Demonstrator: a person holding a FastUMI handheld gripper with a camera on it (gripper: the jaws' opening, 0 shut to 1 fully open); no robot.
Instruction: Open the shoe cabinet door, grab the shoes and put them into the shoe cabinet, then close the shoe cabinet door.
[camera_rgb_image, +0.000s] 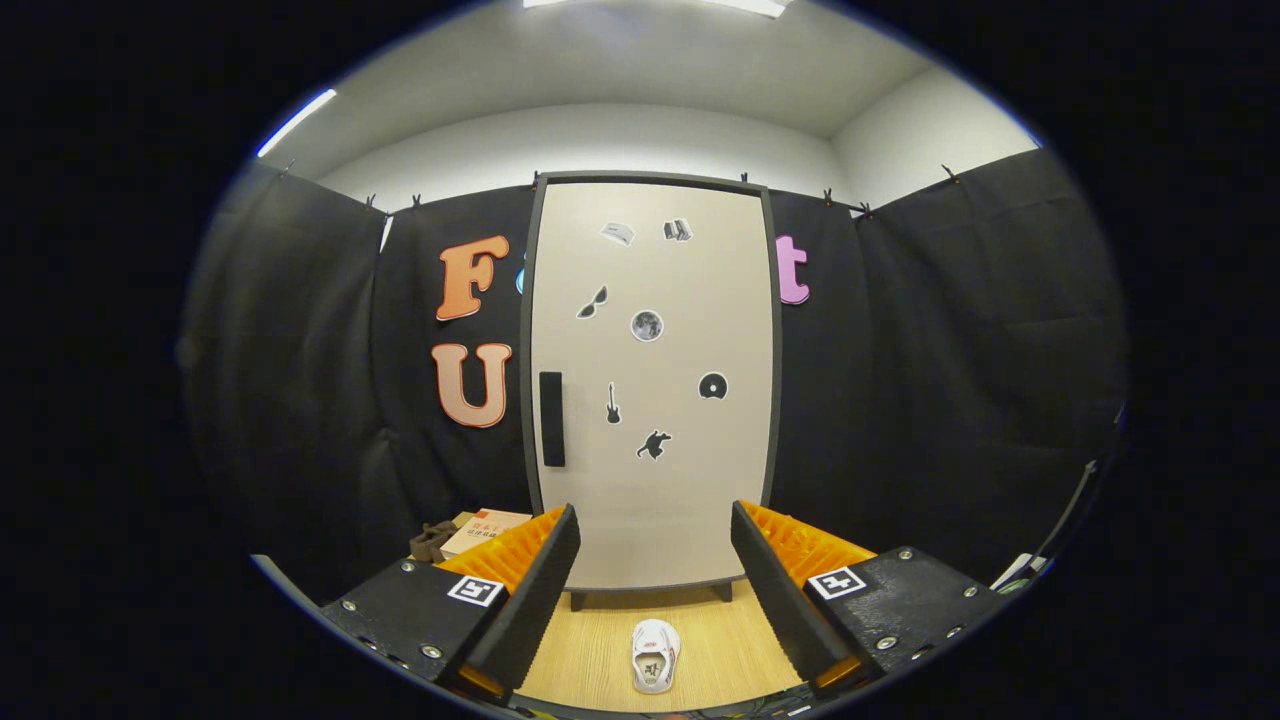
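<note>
Gripper (655, 560): fingers spread wide, nothing between the pads, no contact with any object. The inner faces of both fingers are ribbed, flat and wedge-shaped; each finger mount carries a square printed marker and round screw heads.

Left of the left finger: a small cardboard box (484, 530) lies on the floor near the cabinet's lower left corner, with a dark, irregular item beside it that I cannot identify.

Between the fingers, low and near: one shoe (655, 655) rests on the floor (590, 640), sole down, its opening visible from above. The upper looks smooth and pale with a dark mark inside. It touches neither finger. The floor is wood-grain board with lengthwise lines.

Beyond the shoe, ahead of the fingers: the cabinet (652, 385) stands upright on short dark legs, a gap showing beneath it. Its door (690, 480) is shut, flat, matte and pale, set in a darker frame with rounded upper corners. A dark, vertical, rectangular handle (552, 419) sits at the door's left edge at mid-height. Several small stickers (647, 325) are scattered over the door face, among them a guitar shape and a disc.

Padded black cloth lines the walls on both sides of the cabinet.
</note>
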